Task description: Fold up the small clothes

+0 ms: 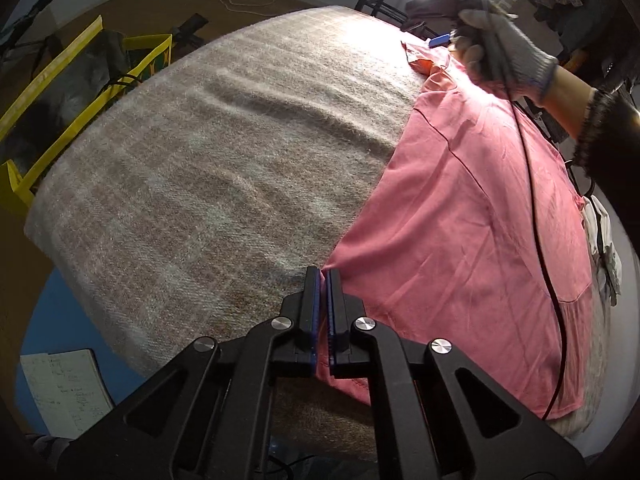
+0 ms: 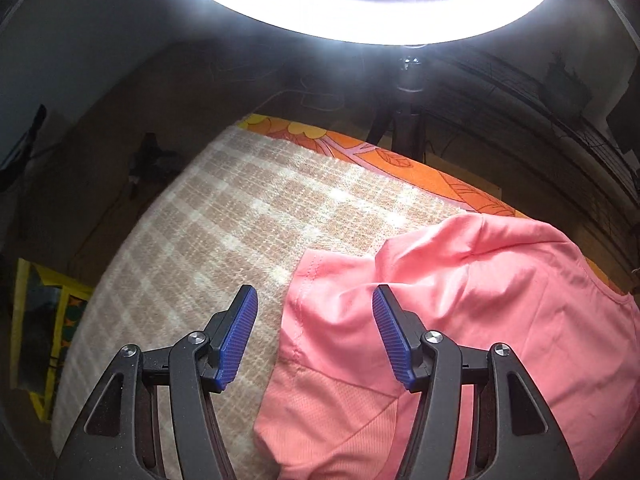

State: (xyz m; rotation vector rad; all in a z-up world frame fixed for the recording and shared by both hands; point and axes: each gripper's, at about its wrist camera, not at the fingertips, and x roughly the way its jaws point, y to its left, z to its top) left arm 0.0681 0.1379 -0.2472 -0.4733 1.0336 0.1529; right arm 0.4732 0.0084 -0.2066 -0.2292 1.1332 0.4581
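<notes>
A pink garment [image 1: 472,208] lies spread on a beige checked blanket [image 1: 208,152]. My left gripper [image 1: 324,276] is shut on the garment's near left corner, low over the blanket. In the left wrist view the right gripper [image 1: 442,40] is held by a gloved hand [image 1: 504,48] at the garment's far end. In the right wrist view my right gripper [image 2: 314,300] is open, its blue pads [image 2: 236,336] either side of the folded pink fabric edge [image 2: 328,320], not closed on it. The blanket [image 2: 224,216] lies to the left.
A ring light [image 2: 360,8] on a stand is close ahead of the right gripper. An orange patterned sheet [image 2: 420,168] shows beyond the blanket. A yellow-edged bag [image 1: 80,92] stands on the floor at the left. A notebook [image 1: 64,392] lies lower left. A black cable [image 1: 540,240] crosses the garment.
</notes>
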